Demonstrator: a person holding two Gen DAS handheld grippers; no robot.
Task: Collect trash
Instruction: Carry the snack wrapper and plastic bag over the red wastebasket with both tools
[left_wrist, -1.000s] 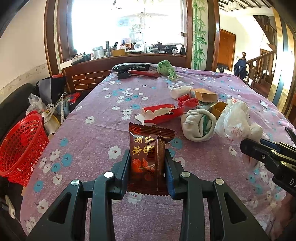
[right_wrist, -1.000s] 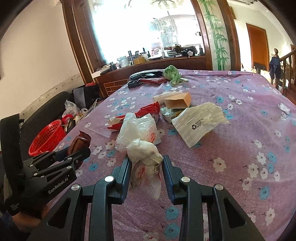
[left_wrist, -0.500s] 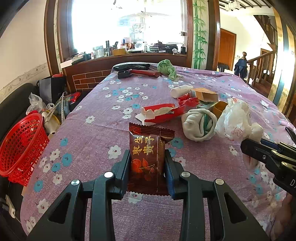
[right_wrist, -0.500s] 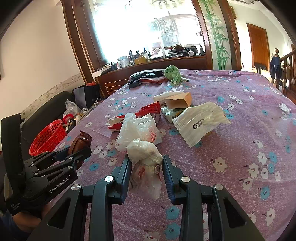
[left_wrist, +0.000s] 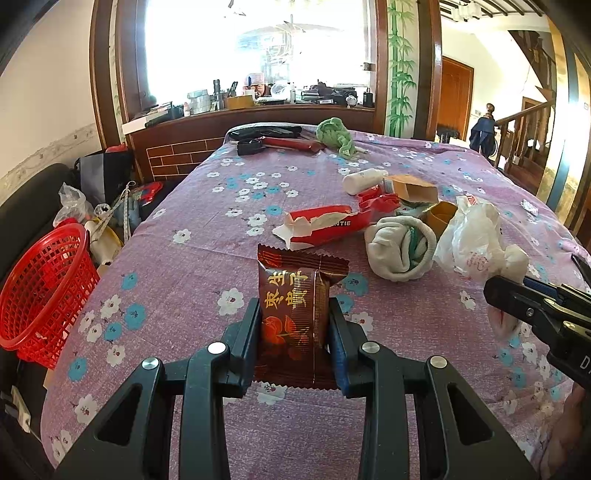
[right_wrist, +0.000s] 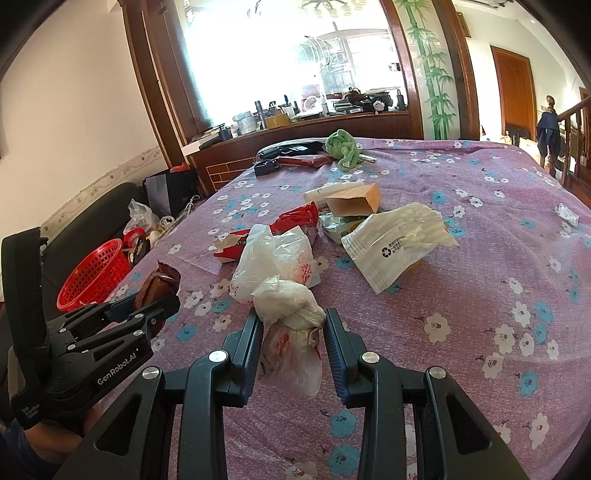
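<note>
A lived-in home is showing here: a large table (left_wrist: 192, 266) wearing a purple flowered cloth is filling the room, with a dark sofa (right_wrist: 92, 218) sitting along its left edge. Beyond its far edge a wood-framed window (left_wrist: 258, 48) is glowing above a cluttered ledge (right_wrist: 295, 114), beside a painted bamboo panel (left_wrist: 400, 66). A wooden door (right_wrist: 515, 92) and a staircase banister (left_wrist: 524, 129) are standing to the right.

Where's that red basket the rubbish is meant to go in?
The red basket sits off the table's left edge, lower than the purple flowered tablecloth, beside a dark sofa. In the right wrist view it shows just beyond the left claw.
</note>
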